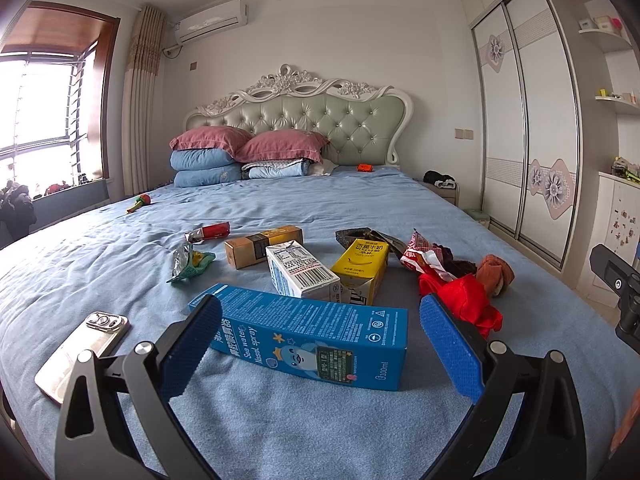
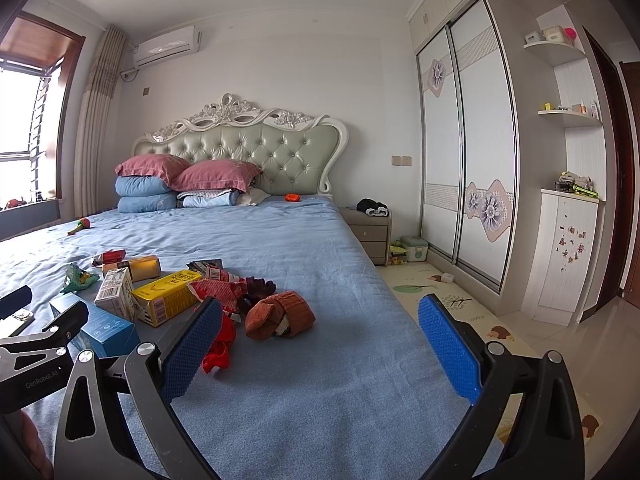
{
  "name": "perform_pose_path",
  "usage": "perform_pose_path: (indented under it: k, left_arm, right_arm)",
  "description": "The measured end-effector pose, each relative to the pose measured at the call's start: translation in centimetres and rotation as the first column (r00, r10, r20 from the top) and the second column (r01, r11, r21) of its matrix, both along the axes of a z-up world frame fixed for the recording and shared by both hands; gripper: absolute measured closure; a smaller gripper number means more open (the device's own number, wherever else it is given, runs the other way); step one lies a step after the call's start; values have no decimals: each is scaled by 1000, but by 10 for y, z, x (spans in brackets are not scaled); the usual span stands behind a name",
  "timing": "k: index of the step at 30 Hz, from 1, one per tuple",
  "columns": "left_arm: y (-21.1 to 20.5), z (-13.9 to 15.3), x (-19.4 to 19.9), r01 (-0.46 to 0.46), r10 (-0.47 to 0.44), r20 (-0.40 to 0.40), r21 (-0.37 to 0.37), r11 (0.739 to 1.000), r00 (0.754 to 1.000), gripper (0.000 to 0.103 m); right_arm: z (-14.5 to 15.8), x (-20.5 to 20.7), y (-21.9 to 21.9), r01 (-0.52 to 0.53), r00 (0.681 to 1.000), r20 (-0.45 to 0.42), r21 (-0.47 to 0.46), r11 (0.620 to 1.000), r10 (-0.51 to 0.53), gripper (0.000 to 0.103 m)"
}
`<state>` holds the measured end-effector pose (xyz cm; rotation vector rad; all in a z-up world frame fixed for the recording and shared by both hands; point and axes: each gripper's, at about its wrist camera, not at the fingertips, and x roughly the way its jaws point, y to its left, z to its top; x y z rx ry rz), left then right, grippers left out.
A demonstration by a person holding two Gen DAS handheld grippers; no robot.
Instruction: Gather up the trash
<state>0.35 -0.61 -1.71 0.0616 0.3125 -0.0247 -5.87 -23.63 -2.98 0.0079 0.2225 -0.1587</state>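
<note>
Blue bedsheet (image 1: 280,432) bears the nasal-spray box (image 1: 308,332) lying crosswise between the gaping left gripper (image 1: 320,344); right gripper (image 2: 320,344) likewise spread.

A bedroom with pale walls: a bed (image 2: 280,248) under a blue sheet fills the centre and lower frame, its tufted green headboard (image 2: 256,152) with white carved trim at mid-frame, and pink pillows (image 2: 188,172) lie on folded blue quilts. At upper left a wood-framed window (image 1: 44,108) lets in bright daylight beside a beige curtain (image 1: 140,100), with a white air conditioner (image 1: 212,20) high on the wall. Along the right stand a sliding-door wardrobe (image 2: 468,152) with flower motifs, corner shelves (image 2: 568,116), a grey nightstand (image 2: 370,232) and a patterned floor mat (image 2: 440,292).
</note>
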Motion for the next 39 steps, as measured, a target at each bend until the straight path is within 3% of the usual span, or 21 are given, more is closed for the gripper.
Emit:
perform_pose_path:
  k: [19, 25, 39]
  left_arm:
    - [1, -1, 2, -3, 3, -11, 2, 1000, 1000, 4]
    - [2, 0, 2, 2, -2, -13, 0, 1000, 1000, 4]
    - [14, 11, 0, 23, -24, -14, -79, 997, 1000, 4]
  right_arm:
    - [2, -2, 5, -12, 1000, -1, -18, 1000, 12, 8]
    - [4, -3, 14, -38, 999, -8, -61, 997, 37, 8]
    - [9, 4, 28, -107, 993, -53, -116, 988, 101, 8]
